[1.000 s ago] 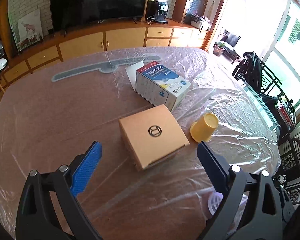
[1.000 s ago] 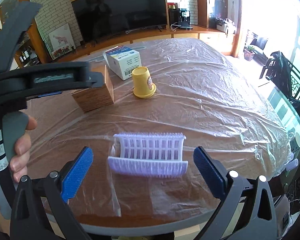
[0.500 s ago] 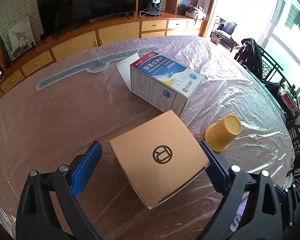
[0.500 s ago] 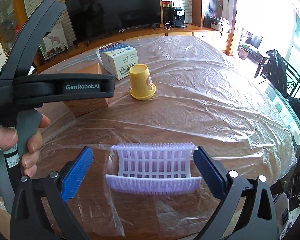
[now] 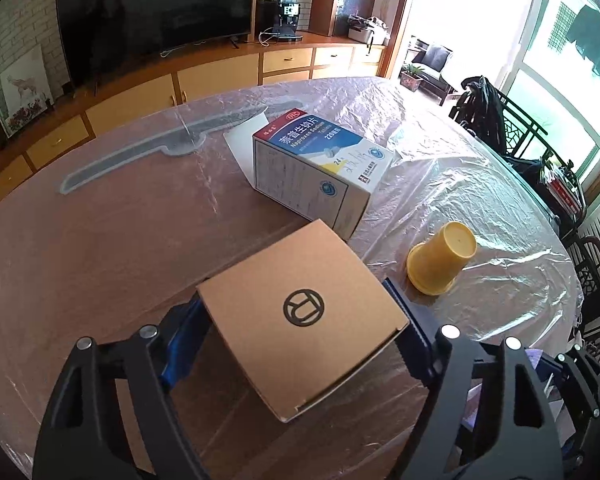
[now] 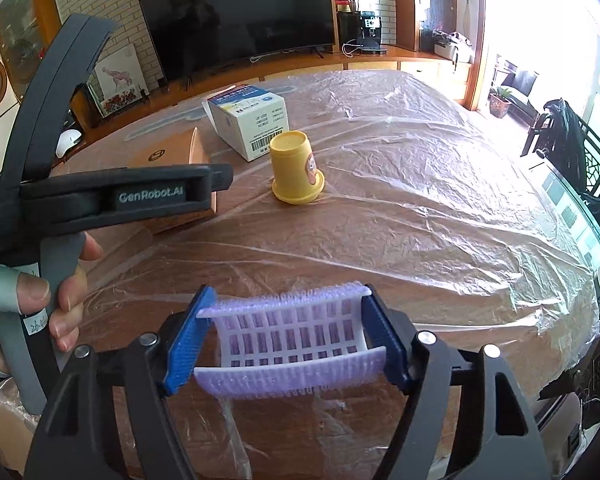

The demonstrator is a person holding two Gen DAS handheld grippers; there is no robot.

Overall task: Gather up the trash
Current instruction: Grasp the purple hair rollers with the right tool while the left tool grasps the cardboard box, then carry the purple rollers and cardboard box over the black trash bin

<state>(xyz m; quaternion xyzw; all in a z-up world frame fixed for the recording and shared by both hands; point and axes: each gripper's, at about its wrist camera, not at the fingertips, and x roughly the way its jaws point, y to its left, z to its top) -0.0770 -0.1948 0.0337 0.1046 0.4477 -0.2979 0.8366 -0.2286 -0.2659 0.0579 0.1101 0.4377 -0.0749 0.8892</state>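
**Both grippers closed on items at the near edge of the table**

With its blue-padded fingers pressed against opposite sides, the left gripper (image 5: 300,332) is clamped on the brown cardboard box with a round black logo (image 5: 304,312), which sits near the near edge of the plastic-covered brown table (image 5: 100,240). Just beyond the box stands the white-and-blue medicine carton (image 5: 320,168), toward the far edge. An inverted yellow plastic cup (image 5: 440,264) rests to the right of the box, apart from it.

The right gripper (image 6: 284,344) is clamped on the curved white-and-lilac plastic lattice piece (image 6: 292,340) at the near edge of the table, one blue pad against each end. The person's hand (image 6: 52,300) grips the left tool's handle at the table's left side.
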